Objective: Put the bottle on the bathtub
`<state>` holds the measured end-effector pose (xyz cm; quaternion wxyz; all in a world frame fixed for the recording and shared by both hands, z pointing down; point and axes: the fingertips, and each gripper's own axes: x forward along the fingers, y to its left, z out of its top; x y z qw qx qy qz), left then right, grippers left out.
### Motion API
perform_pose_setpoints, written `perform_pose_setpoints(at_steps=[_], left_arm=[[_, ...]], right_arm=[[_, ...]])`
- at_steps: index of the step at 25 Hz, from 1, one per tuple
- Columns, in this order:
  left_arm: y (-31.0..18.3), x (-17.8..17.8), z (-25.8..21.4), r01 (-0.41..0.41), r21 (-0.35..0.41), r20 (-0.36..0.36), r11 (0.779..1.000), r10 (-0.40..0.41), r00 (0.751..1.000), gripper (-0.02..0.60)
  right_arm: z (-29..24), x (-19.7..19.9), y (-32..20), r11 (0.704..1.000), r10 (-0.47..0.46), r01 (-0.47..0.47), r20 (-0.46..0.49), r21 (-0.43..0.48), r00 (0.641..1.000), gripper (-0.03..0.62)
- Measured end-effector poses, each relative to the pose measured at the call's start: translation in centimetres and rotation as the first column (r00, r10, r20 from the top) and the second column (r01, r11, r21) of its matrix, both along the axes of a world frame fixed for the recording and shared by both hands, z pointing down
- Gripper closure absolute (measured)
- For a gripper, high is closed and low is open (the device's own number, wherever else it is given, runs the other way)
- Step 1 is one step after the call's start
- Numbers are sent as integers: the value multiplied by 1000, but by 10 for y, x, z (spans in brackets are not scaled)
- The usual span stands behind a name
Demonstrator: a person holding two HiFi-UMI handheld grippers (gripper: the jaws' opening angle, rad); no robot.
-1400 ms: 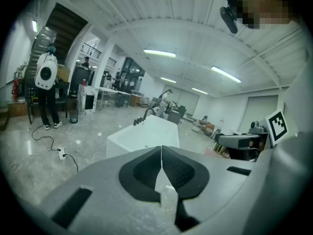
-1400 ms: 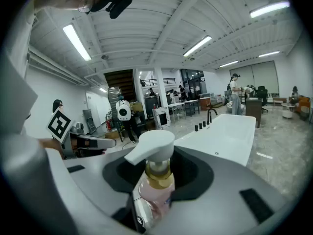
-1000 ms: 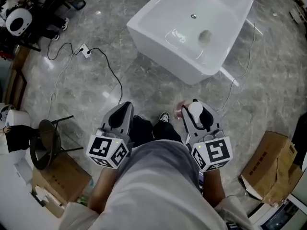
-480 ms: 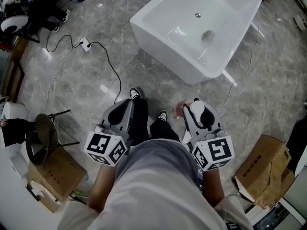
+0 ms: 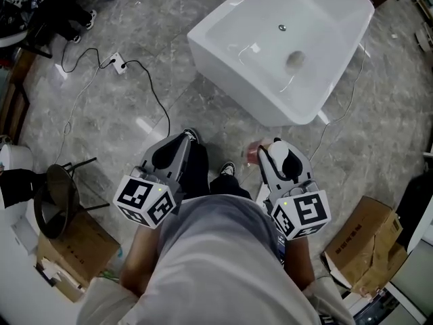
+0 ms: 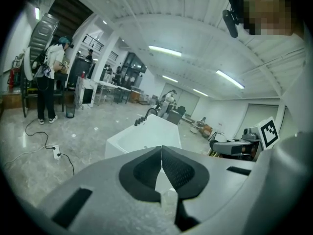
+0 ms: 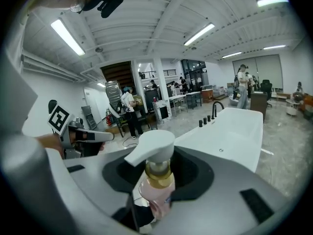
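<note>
Long white ceiling strip lights (image 7: pixel 68 37) glint off the glossy grey stone floor (image 5: pixel 108 114); both gripper views warp, darkening at edges

Person stepping toward bathtub (image 5: pixel 250 87). One shoe (image 5: pixel 192 135) now out in front, just beside tip of left tool (image 5: pixel 177 144); one second ago it was not visible. Bathtub drifted right and slightly lower in head view. Left tool's cube moved little left and up. Power strip (image 5: pixel 117 63) shifted up. Cardboard box (image 5: pixel 358 242) and stool (image 5: pixel 51 202) slid left. White round object at top left gone from view.
</note>
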<state>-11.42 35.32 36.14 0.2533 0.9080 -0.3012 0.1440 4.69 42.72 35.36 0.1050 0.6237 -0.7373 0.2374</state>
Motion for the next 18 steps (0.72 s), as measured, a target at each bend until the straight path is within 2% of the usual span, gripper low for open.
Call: perform_pose_setpoints(at_steps=[8, 13, 15, 18], left_arm=[[-79, -1, -9, -56, 22, 10, 998, 56, 998, 572], [-122, -15, -17, -78, 25, -3, 997, 78, 997, 572], [-135, -21, -22, -99, 43, -2, 994, 99, 995, 572], [-154, -27, -32, -143, 112, 2, 983, 143, 990, 572]], right_arm=[[6, -9, -68, 1000, 15, -14, 18, -25, 1000, 445], [4, -21, -107, 999, 31, -31, 8, -35, 999, 445], [0, -27, -121, 999, 40, -40, 2, -32, 999, 445], [-6, -35, -144, 998, 52, -52, -6, -17, 999, 445]])
